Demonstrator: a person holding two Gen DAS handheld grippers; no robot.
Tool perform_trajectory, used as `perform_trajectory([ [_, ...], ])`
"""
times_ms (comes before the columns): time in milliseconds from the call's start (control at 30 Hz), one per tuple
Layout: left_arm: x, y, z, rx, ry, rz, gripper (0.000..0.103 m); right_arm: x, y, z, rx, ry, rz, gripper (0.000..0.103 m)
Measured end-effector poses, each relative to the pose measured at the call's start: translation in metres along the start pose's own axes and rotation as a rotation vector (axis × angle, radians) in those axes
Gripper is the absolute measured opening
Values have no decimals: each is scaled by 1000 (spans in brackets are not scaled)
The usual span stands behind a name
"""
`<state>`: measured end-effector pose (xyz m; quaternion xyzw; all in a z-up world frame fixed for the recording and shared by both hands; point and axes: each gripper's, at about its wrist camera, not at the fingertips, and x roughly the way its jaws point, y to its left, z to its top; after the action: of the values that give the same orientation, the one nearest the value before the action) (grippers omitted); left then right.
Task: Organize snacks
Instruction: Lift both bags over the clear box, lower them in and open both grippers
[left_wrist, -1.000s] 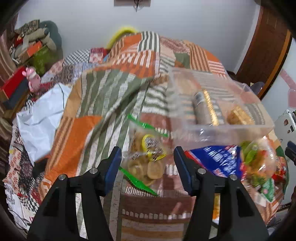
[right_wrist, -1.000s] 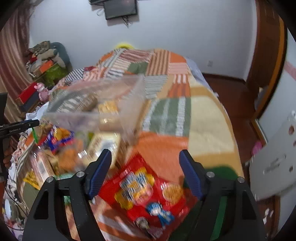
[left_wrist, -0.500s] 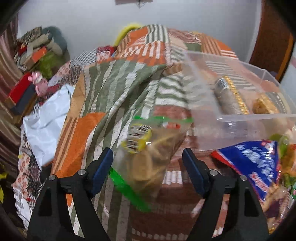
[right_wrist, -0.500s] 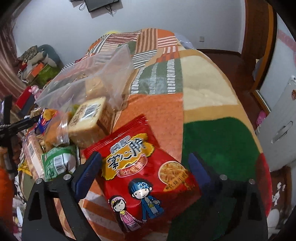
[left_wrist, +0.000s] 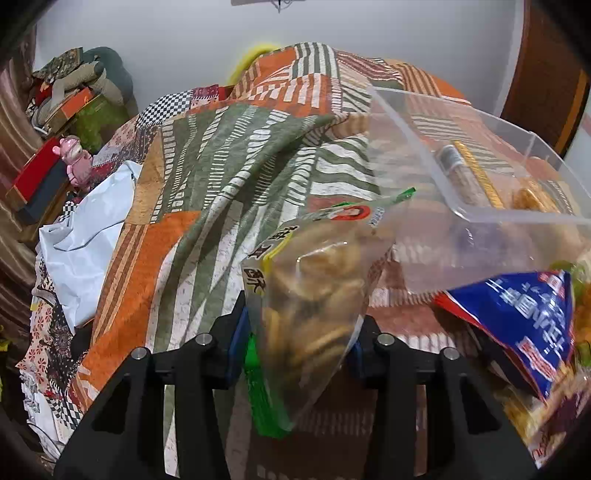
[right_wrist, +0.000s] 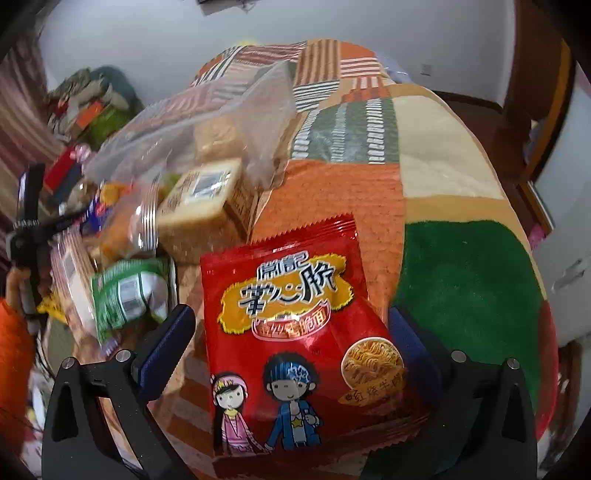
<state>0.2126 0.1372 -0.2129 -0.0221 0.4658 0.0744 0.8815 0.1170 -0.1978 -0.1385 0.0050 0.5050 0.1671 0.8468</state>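
My left gripper (left_wrist: 299, 339) is shut on a clear bag of round biscuits with green edges (left_wrist: 314, 291) and holds it up above the quilt, just left of a clear plastic bin (left_wrist: 491, 218). The bin holds a foil-wrapped roll (left_wrist: 465, 173) and a golden snack (left_wrist: 532, 195). My right gripper (right_wrist: 291, 343) is open, its fingers on either side of a red noodle-snack packet (right_wrist: 295, 332) lying on the quilt. The bin also shows in the right wrist view (right_wrist: 207, 122).
A blue snack bag (left_wrist: 524, 325) lies right of the held bag. In the right wrist view a pile of snacks sits left of the red packet: a beige boxed cake (right_wrist: 199, 199) and a green-white packet (right_wrist: 129, 295). The patchwork quilt (right_wrist: 461, 288) covers the bed.
My left gripper closed on the biscuit bag and lifted it off the quilt. My right gripper moved down and forward, so the red packet now lies between its fingers.
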Motion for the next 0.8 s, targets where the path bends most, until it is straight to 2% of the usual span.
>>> perform_trajectory([
  [67, -7, -1, -4, 0, -5, -9, 43, -1, 3, -5, -38, -5, -22, 99],
  [133, -13, -2, -7, -4, -8, -15, 43, -3, 3, -8, -46, -20, -43, 88],
  [233, -26, -1, -10, -14, -16, -16, 42, -9, -4, -8, -14, -35, -28, 75],
  [300, -32, -1, -12, -17, -20, -15, 41, -12, -10, -8, 7, -44, -17, 71],
  [400, -41, 1, -15, -26, -30, -12, 41, -16, -12, -7, 20, -65, -20, 69],
  [433, -43, 2, -15, -30, -34, -15, 41, -19, -12, -7, 23, -76, -22, 65],
  [800, -89, -6, -4, -34, -133, -34, 41, -54, -9, 23, 24, -217, -11, 65],
])
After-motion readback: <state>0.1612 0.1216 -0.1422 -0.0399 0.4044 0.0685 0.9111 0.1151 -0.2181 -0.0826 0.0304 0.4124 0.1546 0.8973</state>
